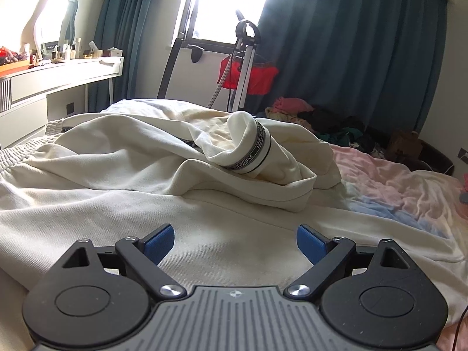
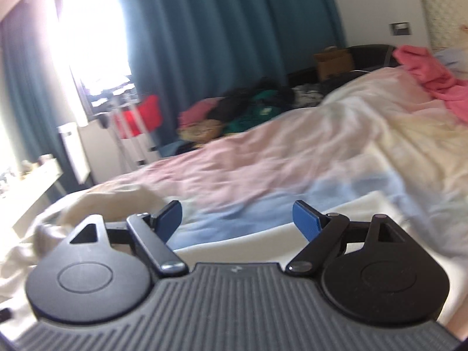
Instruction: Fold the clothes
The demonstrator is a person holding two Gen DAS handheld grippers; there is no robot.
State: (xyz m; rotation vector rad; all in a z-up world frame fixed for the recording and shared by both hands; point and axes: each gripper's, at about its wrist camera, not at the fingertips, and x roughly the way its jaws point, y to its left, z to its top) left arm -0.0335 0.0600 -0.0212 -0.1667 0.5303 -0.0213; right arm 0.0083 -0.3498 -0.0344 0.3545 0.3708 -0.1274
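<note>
2 grippers in view, 1 per wrist camera, both with jaws spread and nothing between the blue pads.

Left wrist view: my left gripper (image 1: pixel 235 242) sits at the bottom centre of the frame, over a cream garment (image 1: pixel 122 158) spread across the bed. Empty gap between the pads; only flat cream fabric shows beyond it. The garment fills the left and middle of the frame. A ribbed elastic waistband (image 1: pixel 17 153) runs along the left edge. Just above centre, a bunched cuff (image 1: pixel 251 146) stands up from the folds, ringed by a grey band with printed lettering. To the right, the pastel pink and blue bedsheet (image 1: pixel 389 181) lies bare.

Background, same view: white desk (image 1: pixel 64 76) with bottles at upper left, teal curtains (image 1: pixel 351 44) either side of a bright window (image 1: pixel 231 3), a red item on a metal stand (image 1: pixel 248 76) below the window, and a heap of mixed clothes (image 1: pixel 321 120) at centre right.

Right wrist view, blurred: my right gripper (image 2: pixel 237 222) is at bottom centre, jaws wide apart, holding nothing. Pink and blue sheet lies ahead of it. Cream fabric (image 2: pixel 73 210) shows at the lower left and again just behind the pads. A pink cloth (image 2: pixel 430 73) lies at the upper right on the bed. A cardboard box (image 2: pixel 333 58) stands at the upper right, near the far wall.
</note>
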